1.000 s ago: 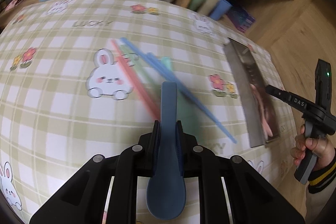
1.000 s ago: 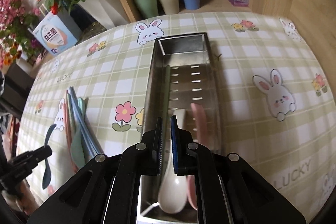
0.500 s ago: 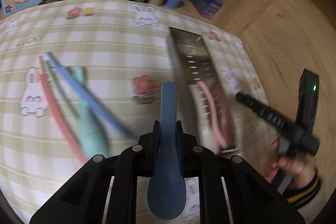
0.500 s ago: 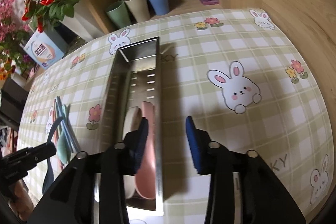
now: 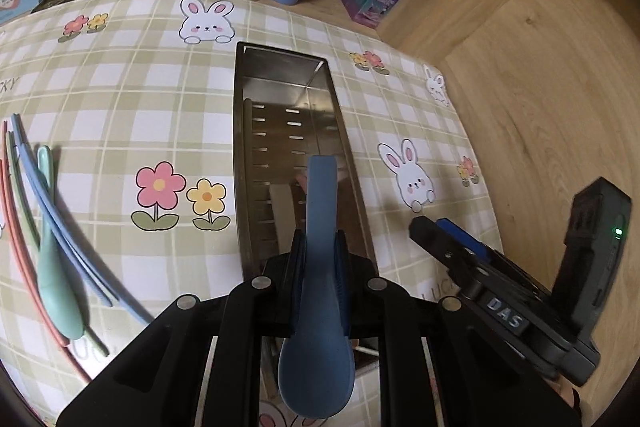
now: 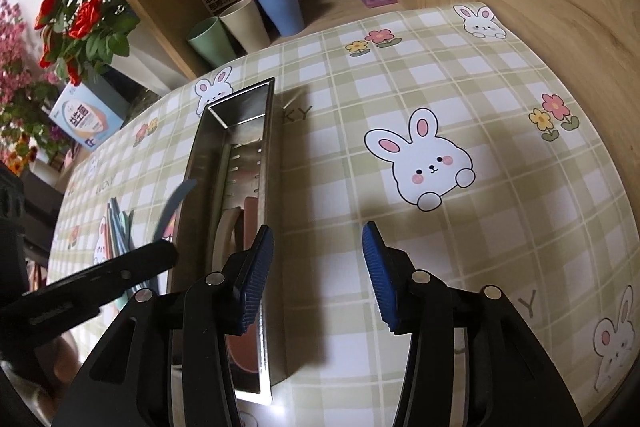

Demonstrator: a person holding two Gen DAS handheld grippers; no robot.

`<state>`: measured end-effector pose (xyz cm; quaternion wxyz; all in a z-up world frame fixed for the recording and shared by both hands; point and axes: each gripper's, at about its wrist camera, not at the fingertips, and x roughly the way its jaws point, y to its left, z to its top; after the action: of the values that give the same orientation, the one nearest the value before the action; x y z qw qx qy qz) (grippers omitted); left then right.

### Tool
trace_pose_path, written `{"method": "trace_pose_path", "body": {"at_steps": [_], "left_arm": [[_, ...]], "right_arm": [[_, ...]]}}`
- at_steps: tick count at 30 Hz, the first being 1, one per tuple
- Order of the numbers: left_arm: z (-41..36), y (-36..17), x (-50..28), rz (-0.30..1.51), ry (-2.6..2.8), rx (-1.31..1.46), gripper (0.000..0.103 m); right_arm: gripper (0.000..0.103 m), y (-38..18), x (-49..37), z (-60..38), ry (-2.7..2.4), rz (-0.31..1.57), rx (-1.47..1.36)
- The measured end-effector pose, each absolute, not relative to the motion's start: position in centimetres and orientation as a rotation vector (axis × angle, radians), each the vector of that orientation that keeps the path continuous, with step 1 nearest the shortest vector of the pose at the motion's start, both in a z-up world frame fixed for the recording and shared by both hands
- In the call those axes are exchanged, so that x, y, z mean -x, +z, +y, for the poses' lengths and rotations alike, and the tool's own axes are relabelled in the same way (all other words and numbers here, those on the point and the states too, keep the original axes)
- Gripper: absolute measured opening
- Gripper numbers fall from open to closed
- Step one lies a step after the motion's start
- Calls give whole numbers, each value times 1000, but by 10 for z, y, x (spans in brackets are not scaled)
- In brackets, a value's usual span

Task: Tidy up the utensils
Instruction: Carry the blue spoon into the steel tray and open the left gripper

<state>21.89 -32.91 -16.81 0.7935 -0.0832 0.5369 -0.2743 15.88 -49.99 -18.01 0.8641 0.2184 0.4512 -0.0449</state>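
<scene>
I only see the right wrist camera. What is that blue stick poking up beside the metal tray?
Observer: It is the handle of a blue spoon. The left tool is shut on it, with the bowl end toward the hand.
Operator: Is it over the tray?
Observer: In the left wrist view the handle lines up with the metal tray, above its slotted floor. I cannot tell whether it is inside.
Operator: What else is lying out?
Observer: A green spoon lies among blue, green and pink chopsticks on the tablecloth, left of the tray.
</scene>
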Motion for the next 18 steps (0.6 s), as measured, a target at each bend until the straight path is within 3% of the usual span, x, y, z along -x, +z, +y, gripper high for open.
{"method": "trace_pose_path", "body": {"at_steps": [18], "left_arm": [[-336,-189,-222,1134,-519,136,14]], "right_arm": [[45,-195,-160,-503,-80,962,-499]]}}
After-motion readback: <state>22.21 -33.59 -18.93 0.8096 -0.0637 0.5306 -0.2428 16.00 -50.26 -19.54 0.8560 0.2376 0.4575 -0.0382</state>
